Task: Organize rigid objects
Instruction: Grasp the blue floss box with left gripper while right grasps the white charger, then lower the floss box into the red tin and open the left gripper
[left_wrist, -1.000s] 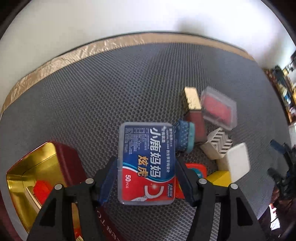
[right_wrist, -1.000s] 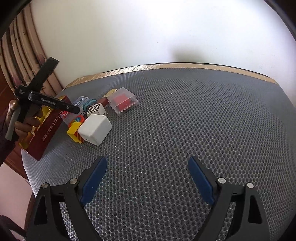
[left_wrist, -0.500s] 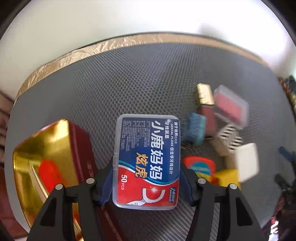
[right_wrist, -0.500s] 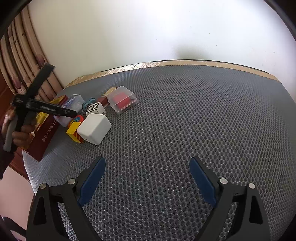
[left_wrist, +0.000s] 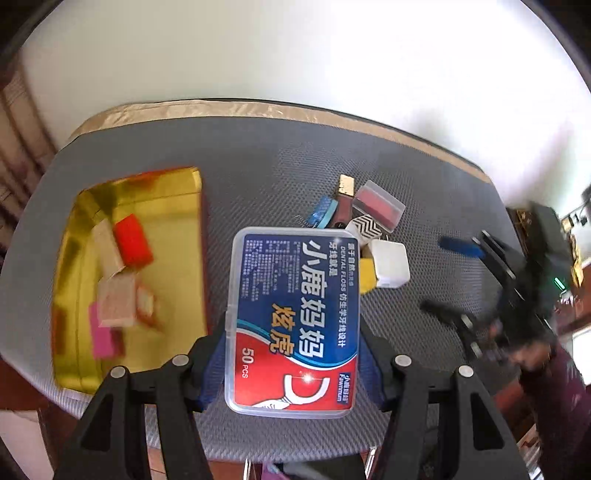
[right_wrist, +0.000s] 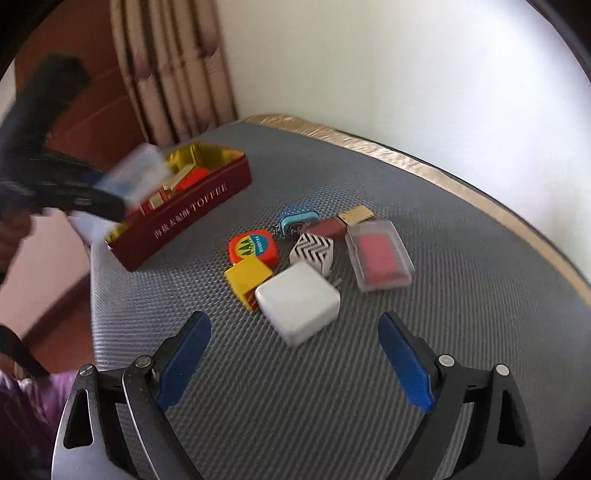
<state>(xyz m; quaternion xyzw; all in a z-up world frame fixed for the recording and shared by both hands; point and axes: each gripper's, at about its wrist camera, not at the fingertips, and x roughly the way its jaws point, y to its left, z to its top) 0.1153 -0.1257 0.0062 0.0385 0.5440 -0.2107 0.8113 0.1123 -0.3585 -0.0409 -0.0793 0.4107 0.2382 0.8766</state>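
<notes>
Left gripper (left_wrist: 291, 354) clamps floss box (left_wrist: 295, 317) — long axis forward.

You have one clear plastic dental floss box (left_wrist: 295, 317), one red toffee tin with gold lining (right_wrist: 192, 218), seven small items loose on one grey mesh mat (right_wrist: 461, 332), and two black grippers with blue pads.

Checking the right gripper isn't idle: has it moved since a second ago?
Yes. The right gripper has come in toward the white cube, which now sits just ahead of its open fingers.
</notes>
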